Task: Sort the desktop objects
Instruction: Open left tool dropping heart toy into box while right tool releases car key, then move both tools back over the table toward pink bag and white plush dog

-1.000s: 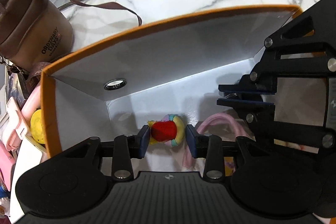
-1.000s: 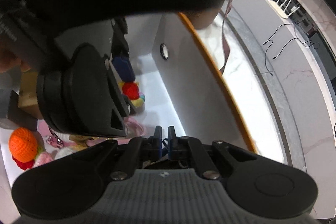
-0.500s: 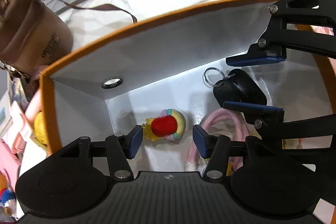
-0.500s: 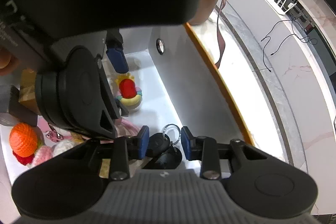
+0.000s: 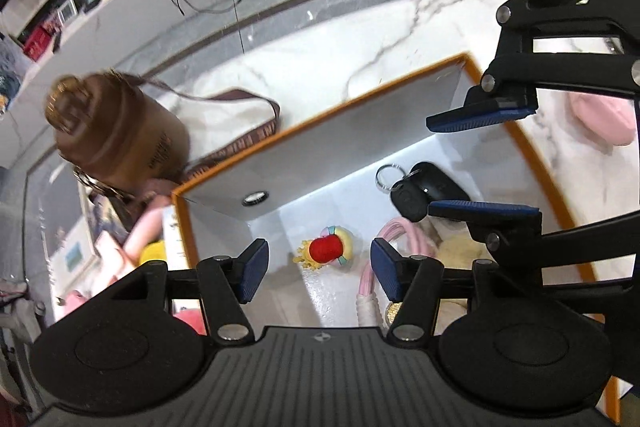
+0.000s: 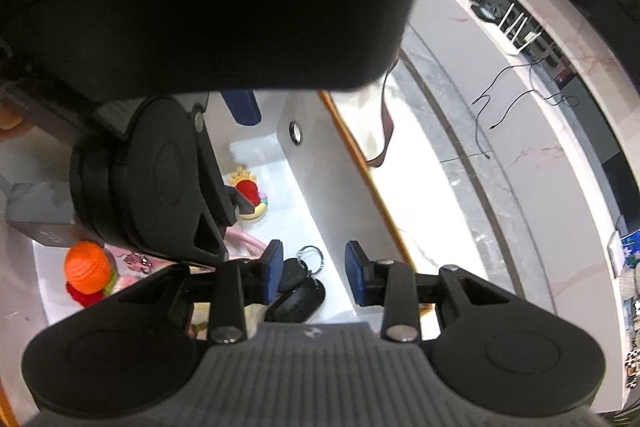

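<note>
A white box with an orange rim (image 5: 340, 155) holds the sorted things. On its floor lies a small red toy with a pastel ring and yellow crown (image 5: 328, 251). My left gripper (image 5: 320, 273) hangs above the toy, and its jaws are opening with nothing touching the pads. A black key fob with a ring (image 5: 424, 191) lies further right on the floor. The right gripper (image 5: 430, 163) hovers over it. In the right wrist view, the right gripper (image 6: 314, 275) stands open above the key fob (image 6: 296, 291), apart from it. The toy (image 6: 250, 193) shows beside the left gripper's black body.
A brown bag with a strap (image 5: 120, 139) stands outside the box at the left. A pink cable (image 5: 400, 231) and a cream fluffy thing (image 5: 456, 247) lie inside it. An orange knitted ball (image 6: 86, 263) and a grey block (image 6: 40, 215) sit nearby.
Both grippers have lifted away from the box floor. The left jaws let go of the red toy and spread. The right jaws went from shut to open, leaving the key fob on the floor.
</note>
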`<state>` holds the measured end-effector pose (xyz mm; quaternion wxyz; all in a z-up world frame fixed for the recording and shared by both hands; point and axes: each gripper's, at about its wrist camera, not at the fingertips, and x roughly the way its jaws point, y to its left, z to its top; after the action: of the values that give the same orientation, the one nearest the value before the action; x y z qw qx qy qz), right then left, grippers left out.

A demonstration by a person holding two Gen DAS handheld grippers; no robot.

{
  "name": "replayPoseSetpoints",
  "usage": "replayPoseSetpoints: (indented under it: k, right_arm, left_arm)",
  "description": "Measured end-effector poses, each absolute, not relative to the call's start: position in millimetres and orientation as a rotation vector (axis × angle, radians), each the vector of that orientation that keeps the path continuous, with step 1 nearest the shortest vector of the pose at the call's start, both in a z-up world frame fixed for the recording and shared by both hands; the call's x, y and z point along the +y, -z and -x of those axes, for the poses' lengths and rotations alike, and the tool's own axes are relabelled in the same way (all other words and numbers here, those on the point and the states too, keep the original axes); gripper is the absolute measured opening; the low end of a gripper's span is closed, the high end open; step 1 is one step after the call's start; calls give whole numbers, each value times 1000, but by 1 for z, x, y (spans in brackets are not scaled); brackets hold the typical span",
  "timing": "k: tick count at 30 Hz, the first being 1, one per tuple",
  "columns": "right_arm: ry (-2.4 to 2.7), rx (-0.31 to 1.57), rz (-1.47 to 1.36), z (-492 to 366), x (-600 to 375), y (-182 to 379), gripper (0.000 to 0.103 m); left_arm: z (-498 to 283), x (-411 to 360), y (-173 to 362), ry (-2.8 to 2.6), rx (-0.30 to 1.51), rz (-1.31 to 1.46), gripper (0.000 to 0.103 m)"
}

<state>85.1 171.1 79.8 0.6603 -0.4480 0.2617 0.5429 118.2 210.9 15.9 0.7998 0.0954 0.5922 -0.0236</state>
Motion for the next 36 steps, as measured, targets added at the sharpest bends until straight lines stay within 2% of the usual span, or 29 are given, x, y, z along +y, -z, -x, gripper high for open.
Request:
replayPoseSetpoints:
  k: [9, 17, 20, 22, 30, 35, 36]
  right_arm:
    - [-1202, 524, 970, -59, 128, -146, 36]
    - [-1171, 447, 871, -32, 62, -214, 42]
    - [-1180, 430, 828, -13, 31, -231, 43]
    - [-1178, 427, 805, 2, 9, -239, 46]
    - [-1121, 414, 680, 49, -88, -245, 49]
    - [-1054, 419, 623, 47, -134, -229, 50]
    - [-1044, 423, 613, 45, -146, -226, 53]
  left_arm:
    - [-95, 185, -80, 58, 1173, -223, 66]
    - [-50, 143, -144, 91, 1014, -205, 67]
    - [-25, 125, -160, 116, 962, -176, 74]
    - [-8, 110, -165, 125, 923, -194, 78]
    - [45, 39, -173, 182, 801, -204, 78]
    - [42, -5, -159, 268, 748, -172, 80]
    - [38, -16, -153, 289, 747, -170, 81]
